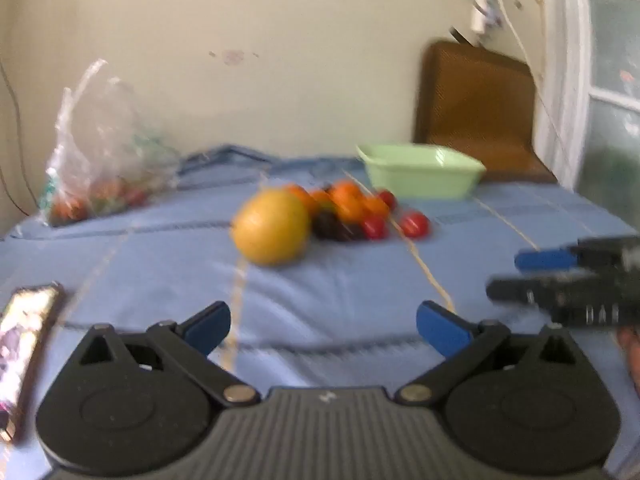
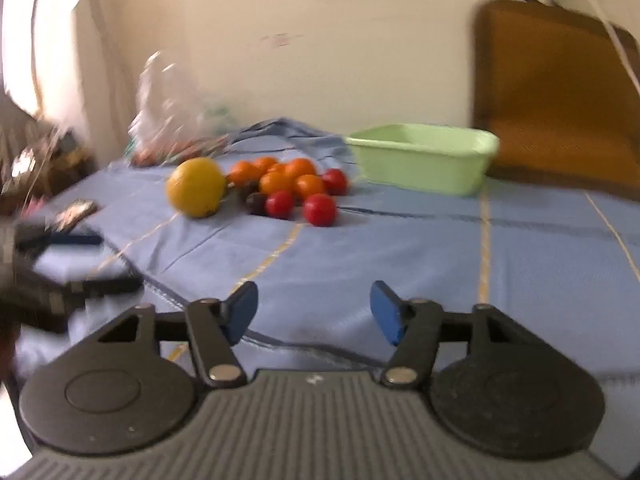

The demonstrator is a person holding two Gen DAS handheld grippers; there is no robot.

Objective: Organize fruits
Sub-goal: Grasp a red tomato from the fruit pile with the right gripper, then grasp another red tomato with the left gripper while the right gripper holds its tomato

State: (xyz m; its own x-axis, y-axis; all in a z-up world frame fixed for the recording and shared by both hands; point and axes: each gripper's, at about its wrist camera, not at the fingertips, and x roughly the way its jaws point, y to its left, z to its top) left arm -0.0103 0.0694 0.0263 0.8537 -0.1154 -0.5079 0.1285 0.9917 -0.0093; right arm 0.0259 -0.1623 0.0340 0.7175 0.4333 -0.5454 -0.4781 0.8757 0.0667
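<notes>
A pile of fruit lies on the blue cloth [image 1: 320,280]: a big yellow citrus [image 1: 271,227] [image 2: 196,187], several small oranges [image 1: 347,196] [image 2: 298,178], red tomatoes [image 1: 414,225] [image 2: 319,209] and dark fruits [image 1: 330,226] [image 2: 256,202]. Behind it stands a light green tub [image 1: 422,170] [image 2: 424,156], which looks empty. My left gripper [image 1: 323,326] hovers open well short of the pile, nothing between its blue pads. My right gripper [image 2: 314,312] is open too, nearer than the fruit and empty; it also shows side-on as the right gripper [image 1: 520,276].
A clear plastic bag [image 1: 96,152] holding more fruit sits at the back left. A phone [image 1: 24,344] lies on the cloth near the left edge. A brown chair back [image 1: 478,108] stands behind the tub, by a window. A cream wall closes off the back.
</notes>
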